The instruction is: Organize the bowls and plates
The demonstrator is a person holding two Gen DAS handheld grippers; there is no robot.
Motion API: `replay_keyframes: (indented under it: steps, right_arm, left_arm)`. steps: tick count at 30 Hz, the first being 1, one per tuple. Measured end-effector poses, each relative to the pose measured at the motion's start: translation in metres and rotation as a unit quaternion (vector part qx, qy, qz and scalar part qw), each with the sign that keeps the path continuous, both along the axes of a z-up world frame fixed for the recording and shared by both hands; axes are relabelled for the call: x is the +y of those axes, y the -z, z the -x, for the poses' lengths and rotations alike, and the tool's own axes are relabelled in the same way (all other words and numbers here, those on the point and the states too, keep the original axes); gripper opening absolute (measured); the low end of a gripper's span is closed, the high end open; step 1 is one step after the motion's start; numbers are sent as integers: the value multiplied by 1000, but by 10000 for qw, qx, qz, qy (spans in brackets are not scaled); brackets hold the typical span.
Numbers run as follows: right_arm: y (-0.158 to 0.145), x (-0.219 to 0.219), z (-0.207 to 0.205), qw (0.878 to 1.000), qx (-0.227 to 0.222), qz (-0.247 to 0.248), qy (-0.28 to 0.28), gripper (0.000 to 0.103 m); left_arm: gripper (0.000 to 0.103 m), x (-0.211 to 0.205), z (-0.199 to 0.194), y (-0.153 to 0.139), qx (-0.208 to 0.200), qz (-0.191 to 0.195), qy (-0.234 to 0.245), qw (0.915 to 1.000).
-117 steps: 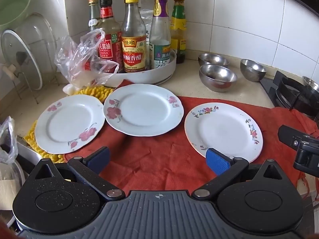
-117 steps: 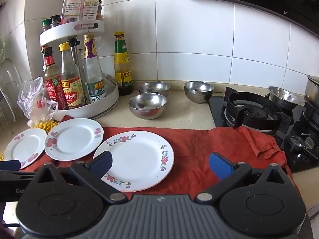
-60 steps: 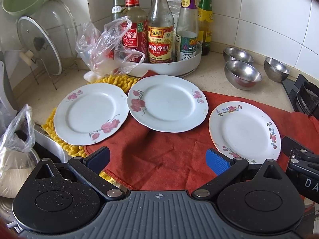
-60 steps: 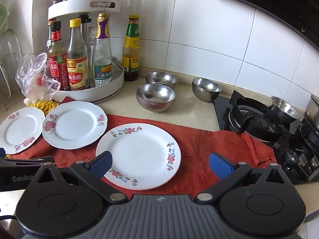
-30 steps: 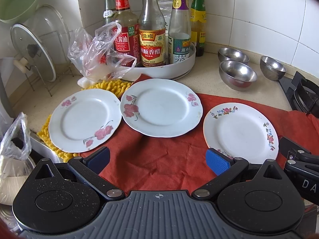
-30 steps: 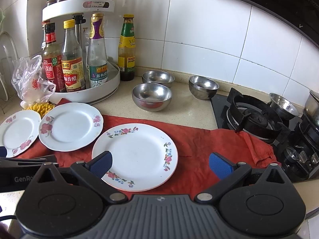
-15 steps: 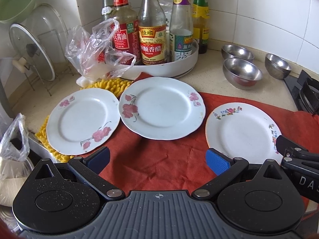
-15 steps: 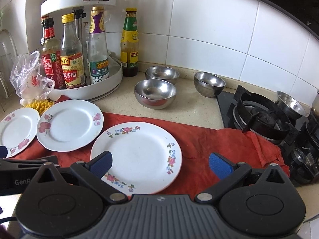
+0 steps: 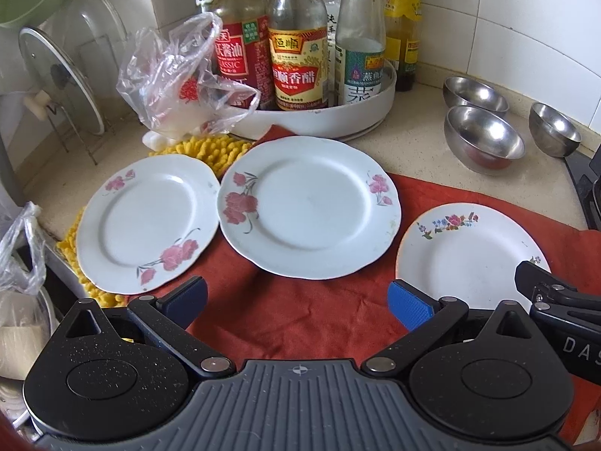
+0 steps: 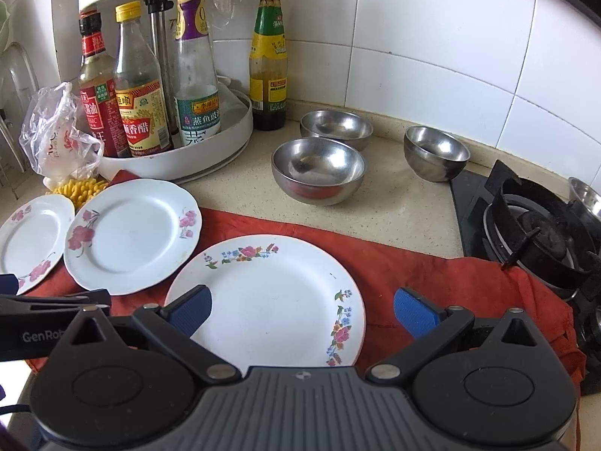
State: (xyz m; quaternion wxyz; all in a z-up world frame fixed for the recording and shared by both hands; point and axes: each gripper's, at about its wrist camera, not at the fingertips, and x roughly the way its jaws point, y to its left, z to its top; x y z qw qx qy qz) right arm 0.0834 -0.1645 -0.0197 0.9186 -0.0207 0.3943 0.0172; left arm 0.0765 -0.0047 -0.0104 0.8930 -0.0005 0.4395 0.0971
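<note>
Kitchen counter, beige stone, with a rumpled red cloth (image 10: 432,274) spread across its near part and white tiled wall behind.

Nearest the right gripper (image 10: 300,312), whose blue-padded jaws stand wide apart and hold nothing, lies a small-flowered plate (image 10: 270,297). It rests flat on the cloth, directly ahead of and partly between those jaws, its near rim beneath the left pad.

From the left gripper (image 9: 296,300), also wide open and empty, that same plate sits ahead and off to the right, just beyond the right pad. Straight ahead of the left jaws, a little farther, lies a larger pink-flowered plate (image 9: 310,206). Ahead and to the left lies a second pink-flowered plate (image 9: 146,221), partly on a yellow mat (image 9: 210,150), its rim touching or slightly under the larger one; which, cannot be told.

Farther still, three steel bowls (image 10: 318,169) stand upright on bare counter, ahead of the right jaws and well to the right of the left ones. Sauce bottles on a white turntable (image 9: 338,120) stand at the back.

Judging by this, the right gripper is better placed for the small-flowered plate and the bowls, the left for the pink-flowered pair.
</note>
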Motion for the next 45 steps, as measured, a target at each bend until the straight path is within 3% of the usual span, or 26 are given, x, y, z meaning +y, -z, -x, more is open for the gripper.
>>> replay_keyframes:
  steps: [12,16,20,24,26,34,38,45]
  right_arm:
    - [16,-37,-12,9998,110,-119,-100,101]
    - [23,-49,-16,9992,214,-277,-165,93]
    - [30,-61,-21,9974,375,-548,-278,77]
    - [37,-67,-27,9951,484,-737,-452,71]
    - [39,-68,-30,9937,525,-806,-581,63]
    - [54,-71,-47,9854,845,-1036,-1051,53]
    - [59,-71,-53,9827,909,-1024,-1248,52]
    - [62,-82,-59,9733,996,-1217,-1669,53]
  left_arm:
    - [103,-29,-9,15,222,43,382,9990]
    - [103,-38,-12,20,288,39,486,9984]
    - [103,-47,-15,26,381,164,610,9973]
    - [102,-58,-19,29,384,108,720,9966]
    - [102,-61,-21,31,377,121,731,9965]
    - [94,-61,-32,45,497,490,589,9958]
    - [88,-57,-35,55,588,859,538,9931]
    - [88,-66,-35,57,433,810,715,9932]
